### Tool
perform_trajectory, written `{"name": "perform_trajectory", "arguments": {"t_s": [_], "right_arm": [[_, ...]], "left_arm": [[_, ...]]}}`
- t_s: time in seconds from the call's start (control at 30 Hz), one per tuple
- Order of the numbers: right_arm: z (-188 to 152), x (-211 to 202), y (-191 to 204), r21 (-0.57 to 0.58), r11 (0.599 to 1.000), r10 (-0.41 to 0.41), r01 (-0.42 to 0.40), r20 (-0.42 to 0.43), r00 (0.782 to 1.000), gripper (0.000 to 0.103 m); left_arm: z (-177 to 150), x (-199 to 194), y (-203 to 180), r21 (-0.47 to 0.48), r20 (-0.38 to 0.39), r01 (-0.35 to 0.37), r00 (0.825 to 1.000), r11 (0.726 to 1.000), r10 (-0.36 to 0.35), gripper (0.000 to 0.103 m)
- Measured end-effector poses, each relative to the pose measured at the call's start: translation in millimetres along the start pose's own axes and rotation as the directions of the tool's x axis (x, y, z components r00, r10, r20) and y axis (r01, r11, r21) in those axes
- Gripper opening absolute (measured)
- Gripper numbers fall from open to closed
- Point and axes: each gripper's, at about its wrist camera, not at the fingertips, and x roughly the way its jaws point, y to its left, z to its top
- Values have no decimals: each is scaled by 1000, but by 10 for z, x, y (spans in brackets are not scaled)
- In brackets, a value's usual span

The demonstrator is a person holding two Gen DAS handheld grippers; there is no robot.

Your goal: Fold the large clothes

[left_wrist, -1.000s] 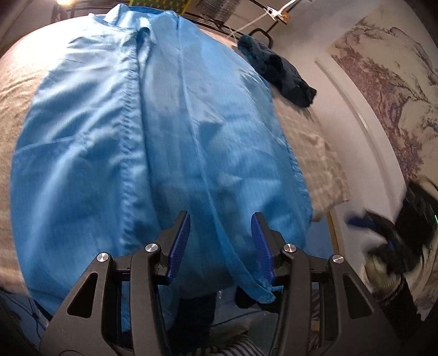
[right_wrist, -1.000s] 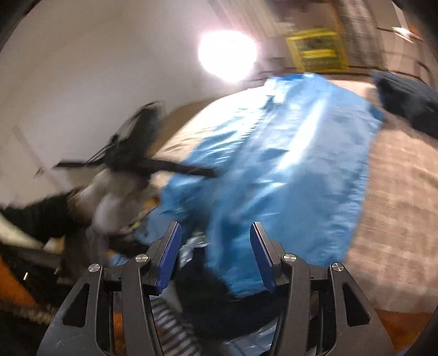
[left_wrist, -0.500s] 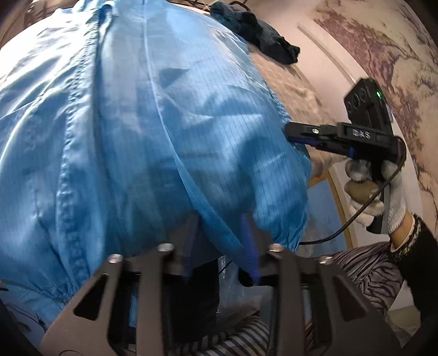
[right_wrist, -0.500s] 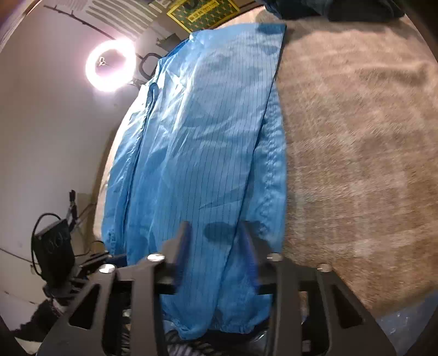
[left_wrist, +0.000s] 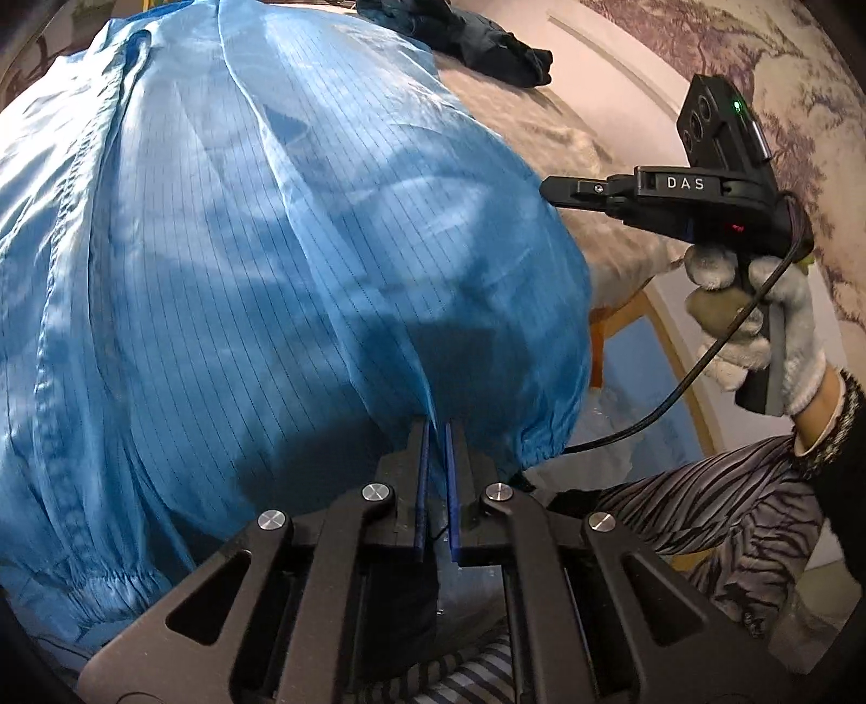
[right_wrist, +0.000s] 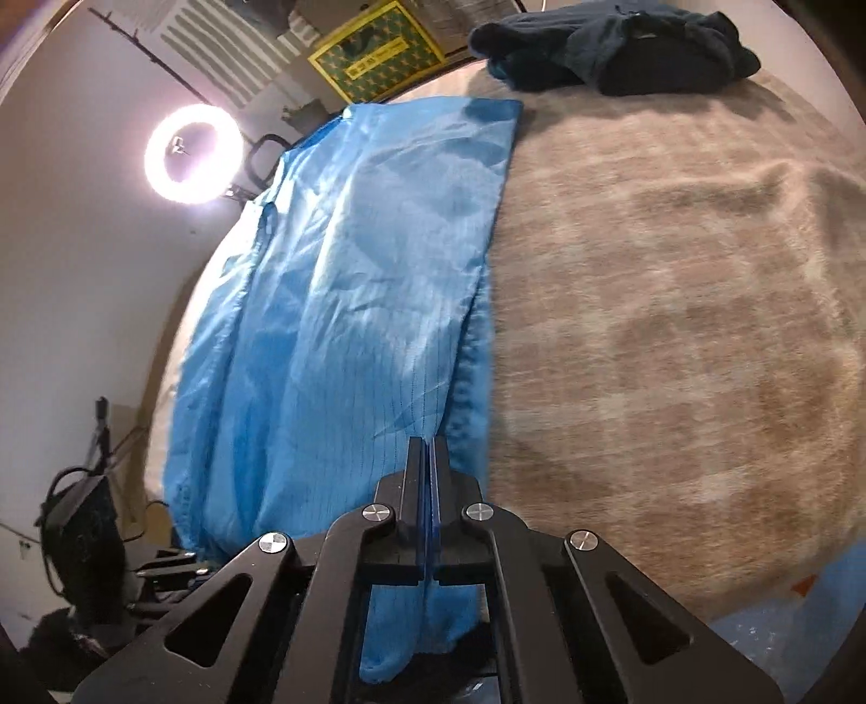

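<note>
**Gripping the near hem of the blue garment with both grippers**

Gripping is the step in hand: one blue garment [left_wrist: 260, 227] is spread flat on the beige blanket [right_wrist: 676, 303], its near hem draped over the blanket's near edge. The left gripper [left_wrist: 436, 433] is clenched on a pinch of fabric at that hem; a ridge of cloth is seen rising from between its blue pads [left_wrist: 422, 487]. The right gripper [right_wrist: 429, 449] is likewise clamped on fabric, at the garment's edge seam nearest the bare blanket, with cloth hanging below the jaws. In the left wrist view the right gripper's body is seen held in a white-gloved hand [left_wrist: 758, 319], just beyond the garment's side edge.

Judged from this, both corners are secured and no fold is yet made. The next move likely calls for both pinches to be lifted together and carried toward the far end of the garment, kept level so the thin, slippery cloth is not skewed or dropped.

Counted: one blue garment, two grippers, one gloved hand, one dark garment [right_wrist: 611, 49] heaped at the blanket's far edge, one ring light [right_wrist: 192, 154] beyond the blanket.
</note>
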Motion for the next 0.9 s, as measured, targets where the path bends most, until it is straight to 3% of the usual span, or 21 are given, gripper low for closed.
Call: {"name": "perform_trajectory", "arguments": {"t_s": [0.17, 0.37, 0.5, 0.57, 0.67, 0.7, 0.77, 0.83, 0.9], "right_arm": [[15, 92, 10, -58, 992, -117, 116, -1, 993, 0], [-88, -132, -162, -5, 1000, 29, -29, 0, 1000, 0], [-336, -305, -305, 56, 992, 116, -116, 9, 993, 4], [-449, -378, -365, 76, 989, 129, -130, 12, 992, 4], [-546, -527, -391, 73, 990, 118, -120, 33, 992, 5], [-563, -602, -399, 76, 989, 119, -123, 53, 991, 8], [-596, -769, -426, 102, 985, 132, -142, 101, 986, 31], [-622, -957, -441, 117, 981, 139, -158, 157, 978, 44], [-630, -1146, -457, 113, 980, 139, -165, 209, 968, 45]], "left_arm": [[-21, -71, -12, -2, 23, -13, 1000, 1000, 13, 4], [-105, -380, -190, 59, 113, -61, 992, 996, 54, 9], [-143, -501, -354, 109, 181, -83, 982, 991, 62, 11], [-151, -472, -525, 155, 202, -97, 977, 983, 65, 27], [-126, -327, -764, 217, 202, -108, 977, 970, 64, 35], [-124, -290, -819, 232, 197, -113, 978, 966, 68, 35], [-101, -111, -983, 281, 187, -137, 979, 950, 86, 37], [-100, 32, -1124, 340, 198, -193, 972, 920, 130, 44], [-129, 159, -1269, 392, 227, -272, 954, 879, 194, 48]]}}
